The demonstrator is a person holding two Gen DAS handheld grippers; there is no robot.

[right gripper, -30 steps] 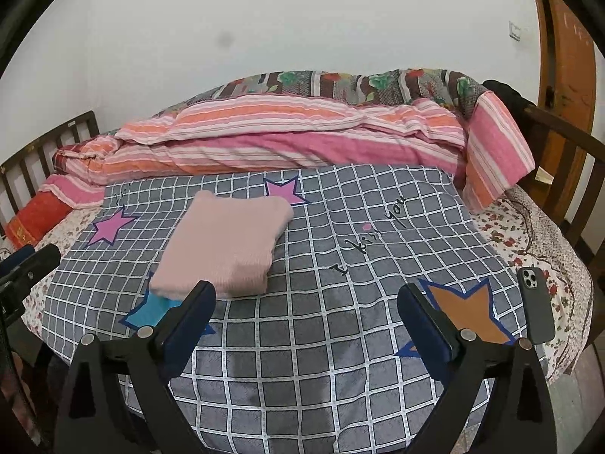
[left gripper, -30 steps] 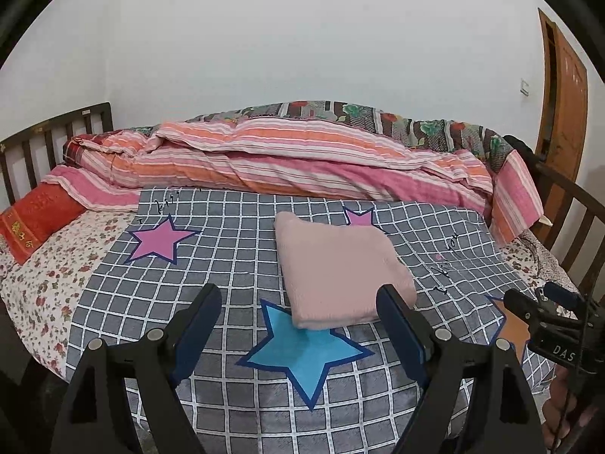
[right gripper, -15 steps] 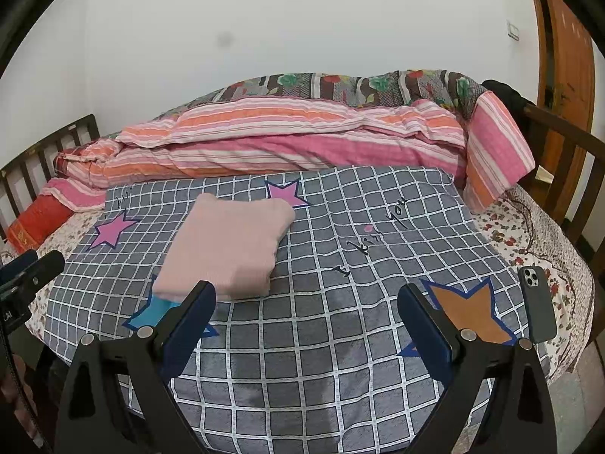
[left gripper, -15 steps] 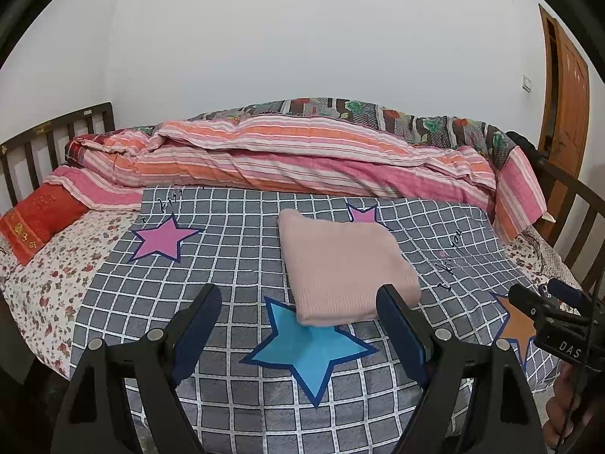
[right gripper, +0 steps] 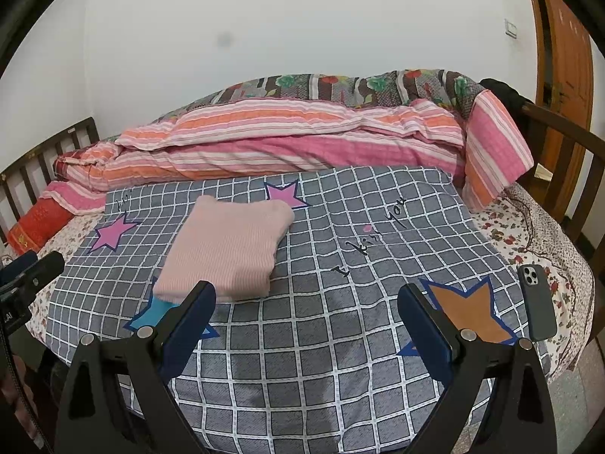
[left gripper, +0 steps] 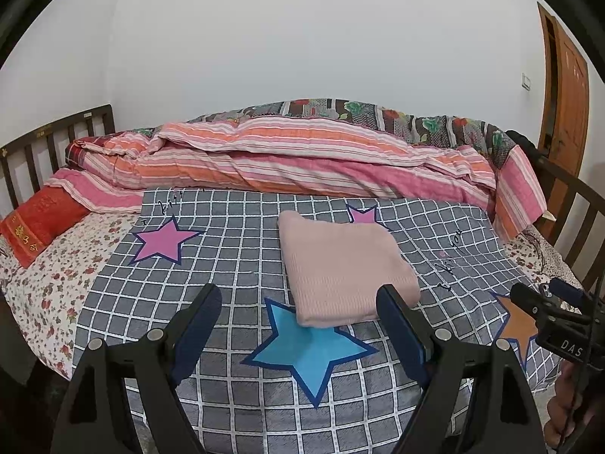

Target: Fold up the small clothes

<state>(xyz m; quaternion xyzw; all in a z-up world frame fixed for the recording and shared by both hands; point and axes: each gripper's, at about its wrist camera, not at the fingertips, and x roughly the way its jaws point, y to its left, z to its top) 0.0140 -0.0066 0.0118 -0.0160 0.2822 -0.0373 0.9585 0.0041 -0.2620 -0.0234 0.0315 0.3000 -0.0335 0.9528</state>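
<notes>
Both claw bodies are cut off by the lower frame edge. The left claw (left gripper: 298, 302) has its fingers spread wide apart, holding nothing; the right claw (right gripper: 306, 302) is likewise spread and empty. Ahead of both, untouched, the folded pink garment (left gripper: 346, 268) lies on the grey checked cover (left gripper: 227, 265), its near edge overlapping the blue star (left gripper: 310, 348); in the right view a finger hides that corner. A phone (right gripper: 537, 302) lies near the bed's right edge. Along the far edge sits the striped quilt (left gripper: 295, 162).
</notes>
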